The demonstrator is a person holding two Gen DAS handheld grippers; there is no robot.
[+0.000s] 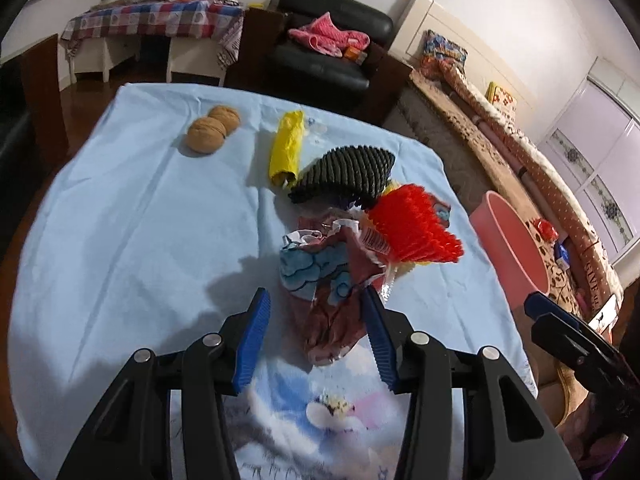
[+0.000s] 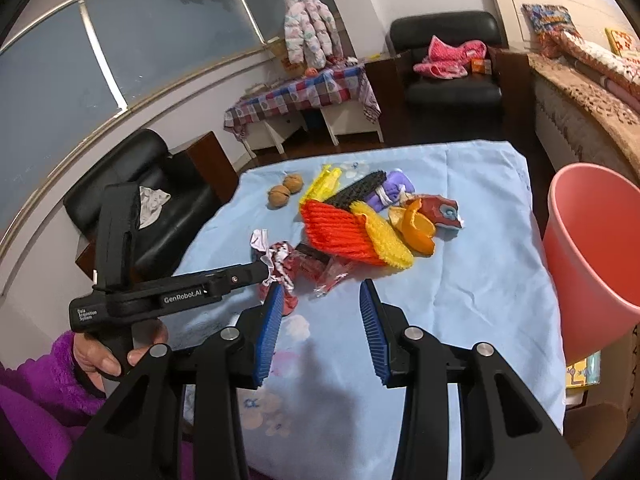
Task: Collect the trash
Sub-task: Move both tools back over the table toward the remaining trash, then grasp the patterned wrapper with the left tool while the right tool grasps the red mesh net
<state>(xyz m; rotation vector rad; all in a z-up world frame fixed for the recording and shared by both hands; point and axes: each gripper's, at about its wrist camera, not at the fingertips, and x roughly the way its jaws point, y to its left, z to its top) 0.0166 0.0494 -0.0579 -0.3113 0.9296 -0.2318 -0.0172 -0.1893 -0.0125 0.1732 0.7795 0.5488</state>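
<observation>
On the light-blue-clothed table (image 1: pixel 120 240), the left gripper (image 1: pixel 316 304) is spread wide around the near end of a crumpled maroon-and-blue printed plastic wrapper (image 1: pixel 320 276), gripping nothing yet. This looks like the first pick; next it should close on the wrapper and carry it to the pink plastic bin (image 2: pixel 592 248) at right. The right gripper (image 2: pixel 320 296) hovers wide apart, empty.

Light-blue cloth-covered table (image 2: pixel 480 280); walnuts (image 1: pixel 212 130), foam nets (image 2: pixel 340 228), wrappers (image 1: pixel 320 276), orange peel (image 2: pixel 416 224).
</observation>
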